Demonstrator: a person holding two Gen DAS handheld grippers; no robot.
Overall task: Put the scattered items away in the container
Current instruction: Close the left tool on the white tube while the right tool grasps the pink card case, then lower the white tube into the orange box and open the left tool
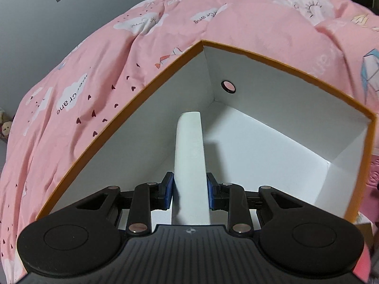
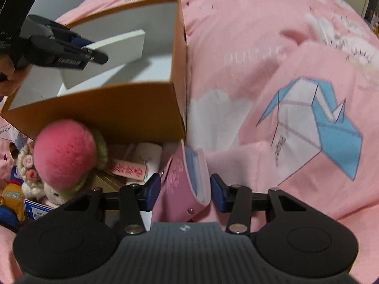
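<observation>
L gripper [image 1: 190, 193] clamped on white book [image 1: 189, 156], long axis pointing fwd into far corner of orange box [image 1: 284, 65]; book already inside walls, above floor. R gripper [image 2: 186, 193] jaws apart, straddling pink case [image 2: 177, 189] just outside box near wall, not squeezing. Plush toy [image 2: 64, 151] + cards nearby. L nearer box; release likely next.

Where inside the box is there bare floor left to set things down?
The orange box has open white floor to the right of the white book in the left gripper, out to the right wall. Outside, by its near wall, it is crowded: pink pompom, plush toys, cards.
</observation>
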